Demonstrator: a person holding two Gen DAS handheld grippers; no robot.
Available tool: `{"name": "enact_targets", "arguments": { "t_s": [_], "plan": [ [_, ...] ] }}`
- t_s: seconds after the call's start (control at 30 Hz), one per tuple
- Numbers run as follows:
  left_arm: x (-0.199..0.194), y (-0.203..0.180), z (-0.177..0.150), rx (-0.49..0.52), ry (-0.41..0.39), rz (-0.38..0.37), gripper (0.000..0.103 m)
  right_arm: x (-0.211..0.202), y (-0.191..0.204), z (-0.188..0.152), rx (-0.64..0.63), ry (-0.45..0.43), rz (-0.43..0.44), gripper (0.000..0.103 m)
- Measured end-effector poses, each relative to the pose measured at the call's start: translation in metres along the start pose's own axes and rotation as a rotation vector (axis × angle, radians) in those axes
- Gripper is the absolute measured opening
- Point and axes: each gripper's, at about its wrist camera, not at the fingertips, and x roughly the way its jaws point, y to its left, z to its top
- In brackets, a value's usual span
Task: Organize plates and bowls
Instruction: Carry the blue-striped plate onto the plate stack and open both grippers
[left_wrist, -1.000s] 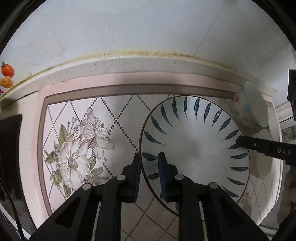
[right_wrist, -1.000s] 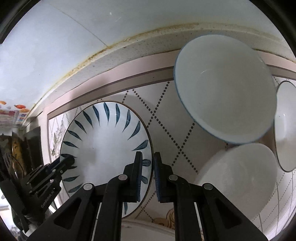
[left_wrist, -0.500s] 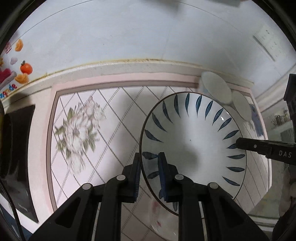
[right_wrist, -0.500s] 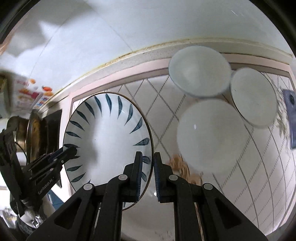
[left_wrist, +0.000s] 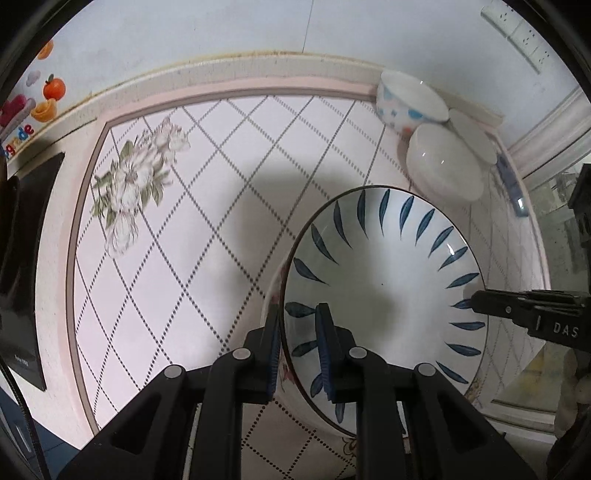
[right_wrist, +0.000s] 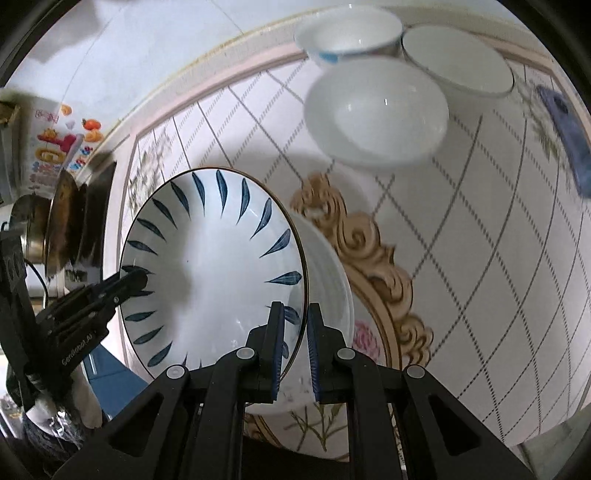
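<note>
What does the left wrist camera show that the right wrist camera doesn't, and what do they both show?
Only the left wrist view shows the wall socket and the grey flower print clearly. Only the right wrist view shows the gold scroll border, a pink-flowered plate underneath, and stacked pans. Both show the blue-leaf plate clamped by the left gripper and right gripper, plus the white bowls.

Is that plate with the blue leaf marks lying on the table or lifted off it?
Lifted. The plate hangs above the table, pinched at opposite rims by the left gripper and right gripper.
</note>
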Motion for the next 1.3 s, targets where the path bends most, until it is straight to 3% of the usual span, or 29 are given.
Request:
{"name": "enact_targets", "arguments": {
  "t_s": [0.43,0.67,1.07,1.3],
  "plan": [
    [0.025,-0.007,-0.015,-0.033,0.038,0.058,0.016,0.019,-0.009,-0.011,-0.027,0.009,-0.009,0.014],
    [0.025,-0.011,-0.019,-0.046,0.019,0.106,0.016,0.020,-0.008,-0.010,-0.063,0.003,-0.007,0.014],
    [0.026,-0.011,-0.018,-0.062,0.017,0.117,0.016,0.020,-0.006,-0.015,-0.083,-0.002,-0.023,0.014],
    [0.014,-0.008,-0.020,-0.061,0.019,0.086,0.016,0.017,-0.009,-0.016,-0.028,-0.012,-0.033,0.016]
  ]
}}
